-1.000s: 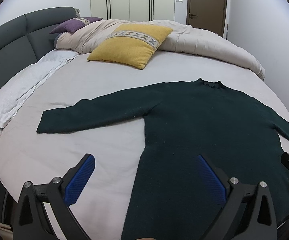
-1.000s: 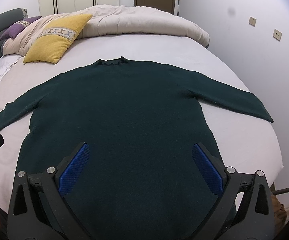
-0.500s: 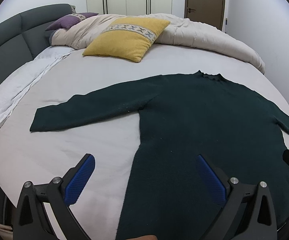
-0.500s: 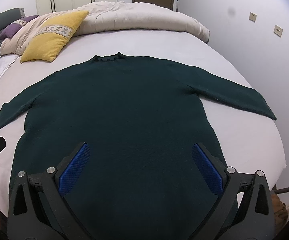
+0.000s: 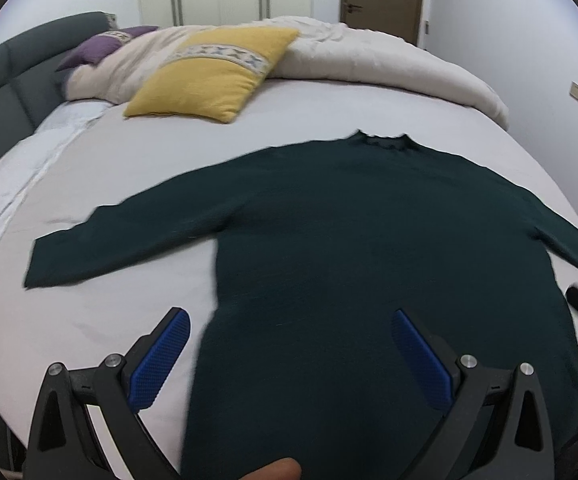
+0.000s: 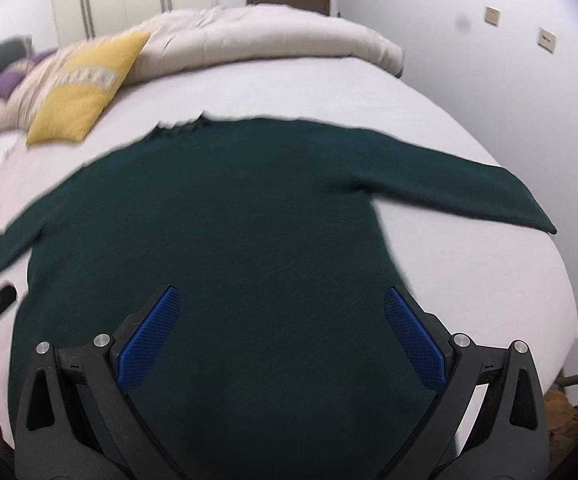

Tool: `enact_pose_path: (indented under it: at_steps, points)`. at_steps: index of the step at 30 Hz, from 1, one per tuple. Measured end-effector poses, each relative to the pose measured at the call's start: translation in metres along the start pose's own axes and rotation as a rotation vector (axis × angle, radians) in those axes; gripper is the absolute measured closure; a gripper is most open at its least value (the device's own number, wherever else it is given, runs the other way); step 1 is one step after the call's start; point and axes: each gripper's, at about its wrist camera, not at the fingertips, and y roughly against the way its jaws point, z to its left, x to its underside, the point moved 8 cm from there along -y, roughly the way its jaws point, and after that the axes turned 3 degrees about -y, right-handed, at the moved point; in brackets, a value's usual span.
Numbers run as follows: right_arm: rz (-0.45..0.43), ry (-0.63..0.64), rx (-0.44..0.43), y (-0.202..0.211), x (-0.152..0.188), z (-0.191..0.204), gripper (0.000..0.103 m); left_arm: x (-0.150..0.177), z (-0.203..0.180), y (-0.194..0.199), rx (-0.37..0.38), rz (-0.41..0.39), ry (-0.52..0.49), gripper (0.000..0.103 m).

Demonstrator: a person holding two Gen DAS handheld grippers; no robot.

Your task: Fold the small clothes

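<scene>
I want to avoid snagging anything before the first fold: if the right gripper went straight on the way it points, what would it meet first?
Most likely the dark green sweater itself: the right gripper is open, with the sweater's body filling the space between its fingers. Nothing else lies in that line, though how far it hangs above the cloth is unclear.

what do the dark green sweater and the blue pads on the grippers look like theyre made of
Dark green sweater: seemingly a soft matte knit, perhaps wool or a blend; no sheen, wavy collar edge, lies limp on the bed. Blue pads on the right hand-held gripper: probably rubber or plastic, with a fine raised grid texture.
</scene>
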Motion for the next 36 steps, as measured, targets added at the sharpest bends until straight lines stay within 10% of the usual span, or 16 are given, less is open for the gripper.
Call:
enact_pose_path:
  at_steps: [8,16,21,26,29,36]
  points:
    - [-0.059,-0.586,-0.015,-0.038,-0.043,-0.238,0.007,-0.018,-0.049,-0.032,0.271,0.075,0.046,0.0]
    - [-0.085,-1.097,-0.187,-0.086,-0.03,-0.41,0.039,-0.03,-0.09,-0.056,0.28,0.117,0.005,0.0]
    - [-0.068,-1.123,-0.253,-0.124,-0.049,-0.428,0.047,-0.036,-0.101,-0.062,0.325,0.116,0.032,0.0]
    - [-0.047,-1.103,-0.245,-0.156,-0.061,-0.441,0.09,-0.038,-0.098,-0.071,0.377,0.13,0.072,0.0]
    - [-0.036,-1.033,-0.17,-0.161,-0.073,-0.435,0.096,-0.04,-0.089,-0.077,0.399,0.131,0.11,0.002]
    - [-0.05,-0.597,-0.212,-0.148,-0.155,-0.285,0.096,-0.05,-0.071,-0.087,0.463,0.13,0.189,0.009]
